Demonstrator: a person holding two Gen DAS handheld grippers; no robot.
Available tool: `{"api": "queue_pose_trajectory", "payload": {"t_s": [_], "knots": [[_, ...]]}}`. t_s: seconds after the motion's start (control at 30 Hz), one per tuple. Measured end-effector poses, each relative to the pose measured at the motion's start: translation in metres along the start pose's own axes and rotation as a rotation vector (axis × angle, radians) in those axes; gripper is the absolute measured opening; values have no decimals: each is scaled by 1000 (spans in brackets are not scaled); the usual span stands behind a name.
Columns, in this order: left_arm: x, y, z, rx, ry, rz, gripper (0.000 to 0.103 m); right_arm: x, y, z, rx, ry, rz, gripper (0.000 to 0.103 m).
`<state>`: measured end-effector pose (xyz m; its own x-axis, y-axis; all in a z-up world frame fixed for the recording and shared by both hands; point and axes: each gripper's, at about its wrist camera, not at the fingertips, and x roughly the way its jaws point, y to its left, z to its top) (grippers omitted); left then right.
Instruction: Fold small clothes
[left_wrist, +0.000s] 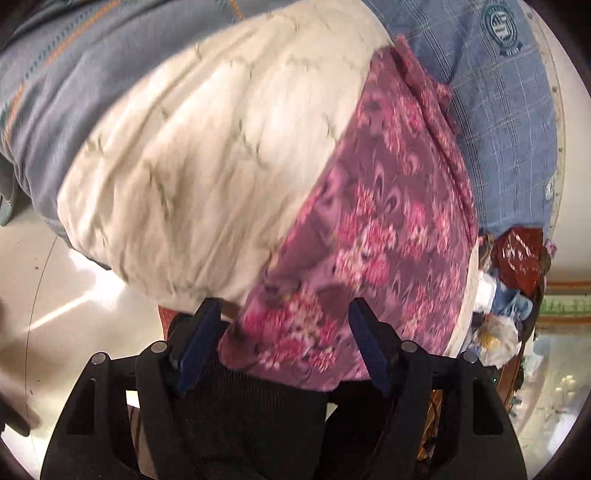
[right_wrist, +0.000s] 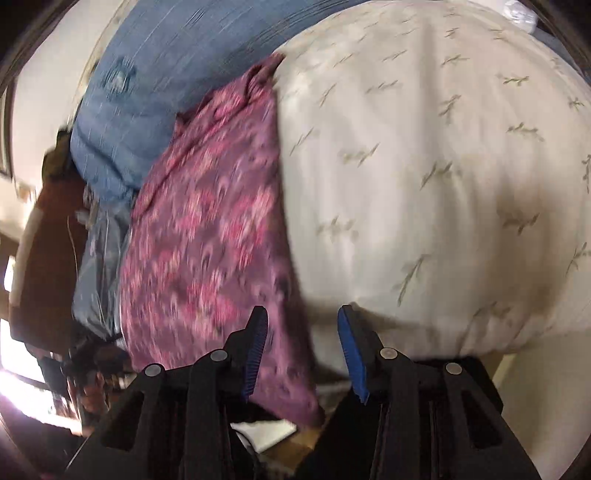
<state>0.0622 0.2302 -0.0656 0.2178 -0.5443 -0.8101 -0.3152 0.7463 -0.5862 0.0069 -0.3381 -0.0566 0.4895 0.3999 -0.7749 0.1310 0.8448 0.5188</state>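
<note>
Where cloth (left_wrist: 369, 221) lies, hand-held gripper (left_wrist: 282, 314) above.

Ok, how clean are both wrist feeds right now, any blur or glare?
Left wrist: purple floral cloth smeared by motion blur, glare on the floor, fisheye bending at the edges. Right wrist: the cloth blurred too, blown-out light at lower left, cream quilt sharper.

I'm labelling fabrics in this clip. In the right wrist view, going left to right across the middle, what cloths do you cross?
Blue checked cloth → purple-pink floral garment → cream bedding with small leaf sprigs.
</note>
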Motion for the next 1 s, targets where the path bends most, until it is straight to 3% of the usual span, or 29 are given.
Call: {"api": "queue_pose_trajectory", "payload": {"t_s": [0.2,0.27,0.3,0.33,0.4,0.47,0.67,1.0], "knots": [[16,-3,-5,-12,27,-48,72,18,13,-21,-108,98,12,45],[17,-11,-6,5,26,-45,54,24,19,-24,-157,125,11,30],[16,-13,-5,18,28,-29,39,25,23,-26,-199,135,2,8],[16,-16,-7,35,23,6,28,25,26,-28,-224,143,8,7],[11,-17,-10,32,23,-27,7,20,30,-30,-259,127,13,6],[4,-20,-13,21,11,-78,7,11,33,-29,-266,103,59,6],[-17,-56,-15,82,-35,-121,7,-20,32,-6,-186,-21,210,6],[-33,-98,20,129,-109,-222,7,-34,37,36,-96,-147,281,6]]}}
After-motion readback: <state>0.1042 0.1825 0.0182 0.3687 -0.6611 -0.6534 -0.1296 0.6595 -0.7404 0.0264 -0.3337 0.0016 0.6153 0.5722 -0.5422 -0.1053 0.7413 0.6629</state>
